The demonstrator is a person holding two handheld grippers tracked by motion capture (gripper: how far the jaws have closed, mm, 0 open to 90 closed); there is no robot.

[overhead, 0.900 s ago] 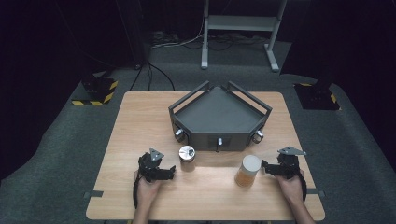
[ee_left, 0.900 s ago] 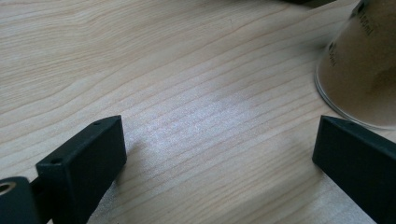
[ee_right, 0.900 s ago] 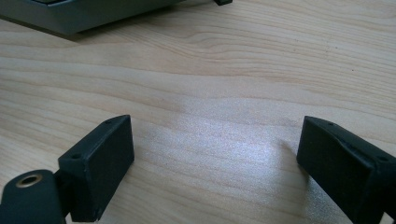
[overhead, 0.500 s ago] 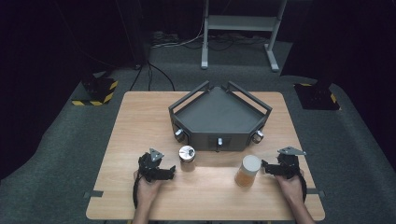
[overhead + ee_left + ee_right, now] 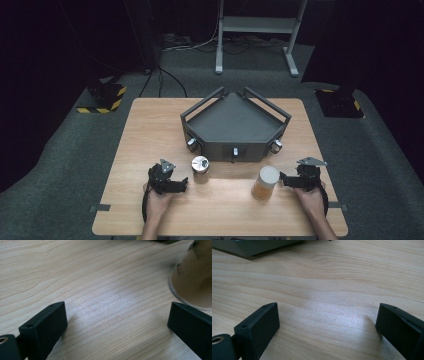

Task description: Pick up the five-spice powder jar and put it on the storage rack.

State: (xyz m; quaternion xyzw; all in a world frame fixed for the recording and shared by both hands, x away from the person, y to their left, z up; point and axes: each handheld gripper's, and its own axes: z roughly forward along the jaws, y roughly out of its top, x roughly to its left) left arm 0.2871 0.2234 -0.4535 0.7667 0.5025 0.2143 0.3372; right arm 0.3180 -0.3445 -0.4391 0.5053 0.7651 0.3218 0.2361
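1. The left gripper point(image 5: 181, 185) rests low on the table point(image 5: 150, 130), jaws wide apart and empty, pointing at the jar point(image 5: 200, 169) just beside it.
2. The right gripper point(image 5: 286, 180) lies level, jaws spread and empty, next to the cup point(image 5: 265, 183).
3. Nothing has shifted since the earlier frames; both hands stay put.

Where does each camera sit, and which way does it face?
High view: above the person's side, facing forward and down on the table; forearms show.
Left gripper view: on the left hand-held gripper, along open jaws, over table and jar.
Right gripper view: on the right hand-held gripper, open jaws, facing the tray, shared with high view.
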